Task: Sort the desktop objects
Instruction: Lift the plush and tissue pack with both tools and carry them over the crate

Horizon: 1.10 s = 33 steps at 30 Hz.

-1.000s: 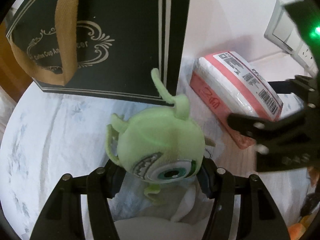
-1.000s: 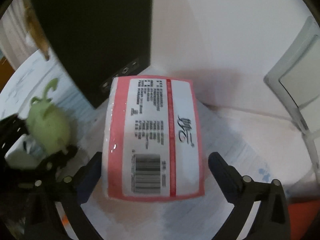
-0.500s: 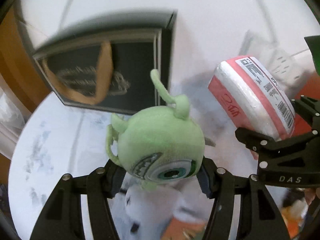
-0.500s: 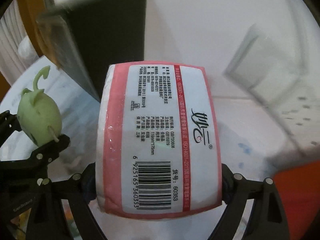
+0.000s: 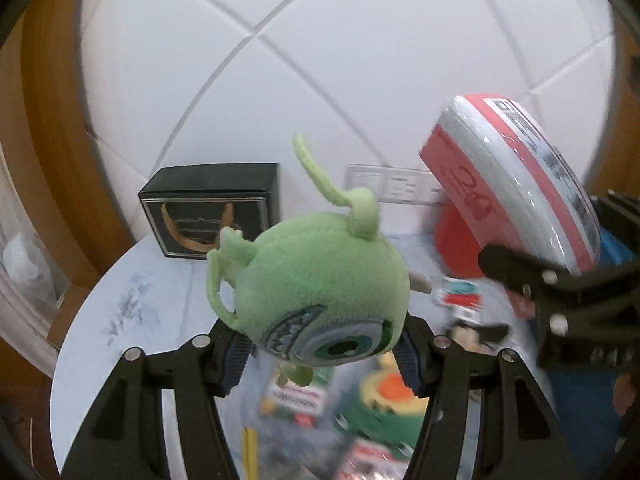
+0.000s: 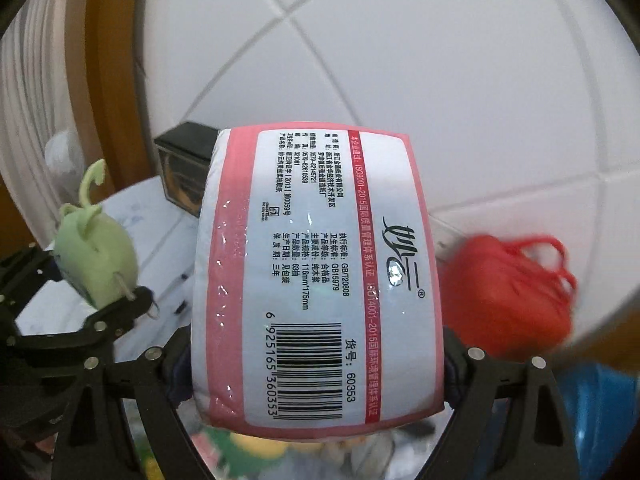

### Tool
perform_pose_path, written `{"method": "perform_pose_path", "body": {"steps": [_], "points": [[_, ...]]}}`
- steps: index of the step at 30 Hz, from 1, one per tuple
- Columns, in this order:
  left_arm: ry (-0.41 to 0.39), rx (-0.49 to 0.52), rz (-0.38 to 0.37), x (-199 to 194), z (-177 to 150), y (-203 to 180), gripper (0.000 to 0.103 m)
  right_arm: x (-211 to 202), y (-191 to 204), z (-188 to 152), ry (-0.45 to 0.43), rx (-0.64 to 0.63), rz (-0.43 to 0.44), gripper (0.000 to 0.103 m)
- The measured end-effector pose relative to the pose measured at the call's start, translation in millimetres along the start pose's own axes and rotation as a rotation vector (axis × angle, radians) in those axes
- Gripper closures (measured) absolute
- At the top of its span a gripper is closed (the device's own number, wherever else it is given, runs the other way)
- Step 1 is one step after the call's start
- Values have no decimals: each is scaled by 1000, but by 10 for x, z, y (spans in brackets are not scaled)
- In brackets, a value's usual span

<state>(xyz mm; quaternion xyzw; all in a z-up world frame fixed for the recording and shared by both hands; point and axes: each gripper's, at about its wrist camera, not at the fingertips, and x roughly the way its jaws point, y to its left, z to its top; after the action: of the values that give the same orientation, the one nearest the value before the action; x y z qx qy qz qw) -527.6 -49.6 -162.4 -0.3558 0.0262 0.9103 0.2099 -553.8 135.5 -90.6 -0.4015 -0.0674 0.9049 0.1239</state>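
While the left gripper [image 5: 324, 354] clamps a green one-eyed plush monster [image 5: 316, 292] between its pads, the toy hangs in the air above the white marbled round table [image 5: 120, 304], its eye turned toward the camera and its thin antenna pointing up. The jaws stand about half open, pressed against the toy's two sides. In the right wrist view the same plush [image 6: 98, 268] shows at the left, held in the other tool, with a small metal ring dangling from it.

The right gripper [image 6: 316, 364] grips a pink-and-white pack of tissues [image 6: 316, 280], barcode face toward the camera, printed label running lengthwise. Its jaws are spread wide, having just closed in a little onto the pack, and the pads press both long sides. From the left wrist view the pack [image 5: 516, 188] is tilted, raised clear of the table at the right.

At the far edge of the table, against the white tiled wall [image 5: 340, 60], stands a black gift box [image 5: 212, 212] with gold ornament on its front. A wall socket panel [image 5: 388, 188] sits just above the table's far edge. A red mesh bag [image 6: 508, 296] appears blurred to the right of the pack. Below both tools lies a blurred jumble of coloured packets and toys [image 5: 360, 400], too smeared to name. An orange-brown wooden frame [image 5: 44, 120] runs along the left.
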Motion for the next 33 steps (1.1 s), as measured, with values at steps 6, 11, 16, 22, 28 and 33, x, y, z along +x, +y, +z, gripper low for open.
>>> {"method": "perform_pose_path", "body": {"steps": [6, 11, 16, 22, 28, 33], "points": [[-24, 55, -80, -863, -208, -597, 43, -573, -293, -447, -15, 49, -128, 12], [-48, 125, -147, -1389, -357, -1124, 43, -1356, -553, -920, -44, 104, -227, 12], [-68, 202, -223, -1943, -583, -1825, 43, -1986, -857, -1384, -94, 173, -300, 12], [-97, 295, -327, -2502, -917, -2879, 43, -2634, -1395, -2075, -111, 233, -381, 12], [-116, 298, -351, -2852, -1230, -3982, 43, -3137, -2397, -2879, -81, 253, -425, 12], [-83, 309, -311, -2876, -1359, -4790, 43, -3309, -3111, -3381, -38, 209, -415, 12]]}}
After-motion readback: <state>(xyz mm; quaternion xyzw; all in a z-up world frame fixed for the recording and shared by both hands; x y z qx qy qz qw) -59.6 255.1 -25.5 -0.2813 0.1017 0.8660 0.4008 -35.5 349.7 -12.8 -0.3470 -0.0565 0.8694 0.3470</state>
